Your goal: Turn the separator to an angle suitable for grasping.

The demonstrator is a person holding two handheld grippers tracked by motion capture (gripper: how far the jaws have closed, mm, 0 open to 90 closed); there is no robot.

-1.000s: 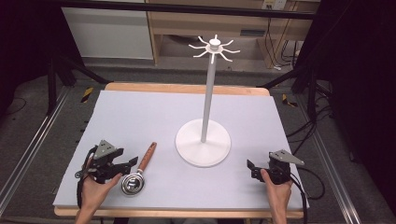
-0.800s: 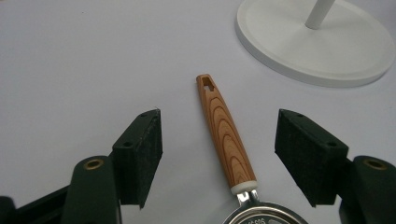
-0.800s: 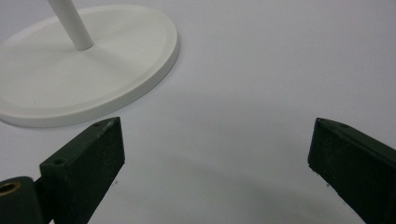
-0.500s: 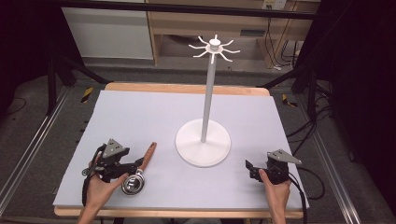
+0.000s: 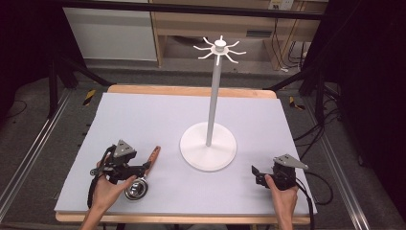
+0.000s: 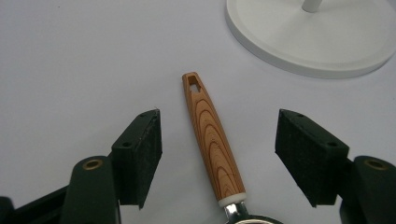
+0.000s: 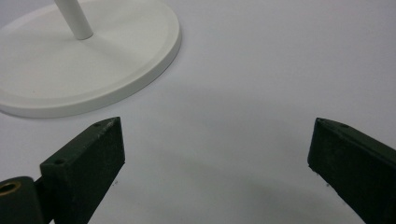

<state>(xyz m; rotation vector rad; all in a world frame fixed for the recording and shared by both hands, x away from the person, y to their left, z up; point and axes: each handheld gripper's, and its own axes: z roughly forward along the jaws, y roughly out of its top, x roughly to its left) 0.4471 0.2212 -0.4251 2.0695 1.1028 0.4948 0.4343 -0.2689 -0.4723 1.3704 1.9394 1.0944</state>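
A small metal strainer point(image 5: 136, 189) with a wooden handle point(image 5: 153, 157) lies on the white table near its front left. The handle point(image 6: 212, 142) has a hanging hole at its far tip. My left gripper point(image 5: 143, 168) is open, its jaws set to either side of the handle without touching it point(image 6: 217, 158). A white hook stand point(image 5: 214, 91) rises from a round base point(image 5: 208, 148) in the table's middle, with hooks at the top. My right gripper point(image 5: 257, 175) rests open at the front right, nothing between its jaws point(image 7: 215, 163).
The stand's base point(image 6: 317, 42) lies just beyond the handle tip, and to the left in the right gripper view point(image 7: 88, 60). The wooden table edge point(image 5: 191, 91) runs along the back. Dark frames and cables surround the table.
My left gripper has moved right and forward over the strainer, so its jaws now straddle the wooden handle. The right gripper has stayed put.
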